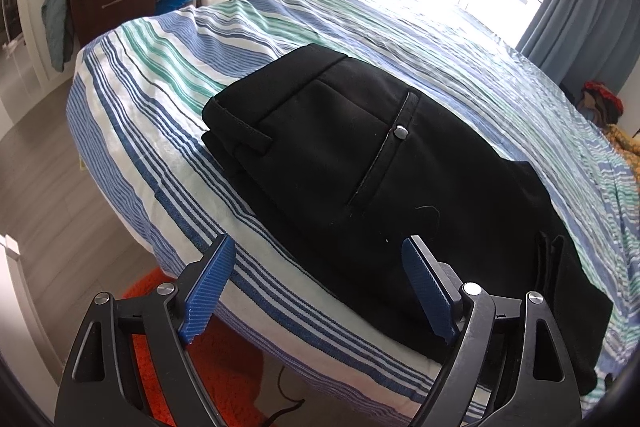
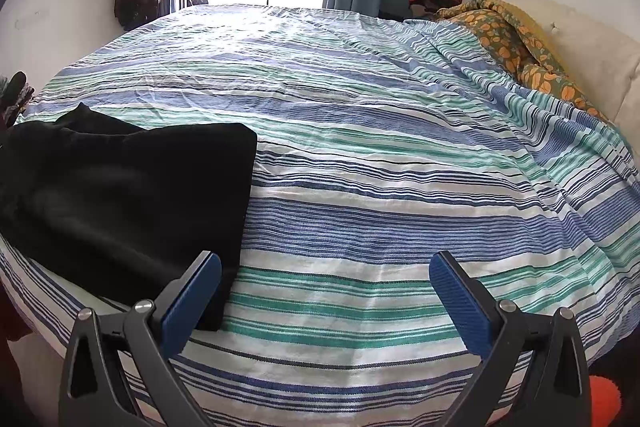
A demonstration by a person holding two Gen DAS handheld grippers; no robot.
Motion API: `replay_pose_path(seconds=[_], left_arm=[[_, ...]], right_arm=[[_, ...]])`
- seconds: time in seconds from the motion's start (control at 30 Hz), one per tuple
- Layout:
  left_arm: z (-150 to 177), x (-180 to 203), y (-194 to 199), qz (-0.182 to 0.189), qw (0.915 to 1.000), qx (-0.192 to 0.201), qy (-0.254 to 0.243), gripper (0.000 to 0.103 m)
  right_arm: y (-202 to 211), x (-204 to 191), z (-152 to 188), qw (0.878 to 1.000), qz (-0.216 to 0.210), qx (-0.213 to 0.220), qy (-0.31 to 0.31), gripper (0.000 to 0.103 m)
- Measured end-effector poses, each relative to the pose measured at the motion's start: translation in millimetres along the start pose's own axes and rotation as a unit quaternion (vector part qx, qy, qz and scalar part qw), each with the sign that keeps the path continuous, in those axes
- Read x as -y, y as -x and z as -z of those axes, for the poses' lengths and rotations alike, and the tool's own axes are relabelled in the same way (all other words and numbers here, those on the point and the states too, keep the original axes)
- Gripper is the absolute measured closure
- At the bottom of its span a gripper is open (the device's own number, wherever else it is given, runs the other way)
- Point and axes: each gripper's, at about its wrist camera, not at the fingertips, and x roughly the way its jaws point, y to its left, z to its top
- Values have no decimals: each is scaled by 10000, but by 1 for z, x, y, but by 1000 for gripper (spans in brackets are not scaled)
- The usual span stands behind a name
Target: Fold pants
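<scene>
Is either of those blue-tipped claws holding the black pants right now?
No. The left gripper and right gripper both stand open above the folded black pants on the striped bedspread.

Matt black cloth pants (image 1: 360, 163), crinkled striped cotton bedsheet (image 2: 360, 155), ribbed blue claw pads (image 1: 208, 291).

The black fabric pants (image 1: 360, 163) lie folded in a flat stack near the striped bed's (image 2: 380, 155) edge, buttoned back pocket facing up.

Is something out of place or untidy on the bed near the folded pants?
Nothing serious. The black pants lie folded on the striped sheet. Only a loose thread sits on them.
</scene>
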Motion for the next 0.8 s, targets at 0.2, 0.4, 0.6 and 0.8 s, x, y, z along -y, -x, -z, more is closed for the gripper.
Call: replay_pose_path(seconds=[0.2, 0.4, 0.6, 0.8], left_arm=[[-48, -43, 3, 873, 9916, -260, 923, 17], [-71, -84, -2, 1209, 9752, -188, 1844, 19], [-68, -85, -34, 1165, 9731, -486, 1926, 27], [-63, -96, -57, 1287, 9660, -539, 2175, 37]], right_arm=[[4, 4, 0, 10000, -20, 72, -56, 0], [-2, 0, 1, 10000, -45, -50, -70, 0], [-3, -9, 2, 9999, -53, -61, 133, 0], [-4, -7, 5, 9998, -5, -112, 145, 0]])
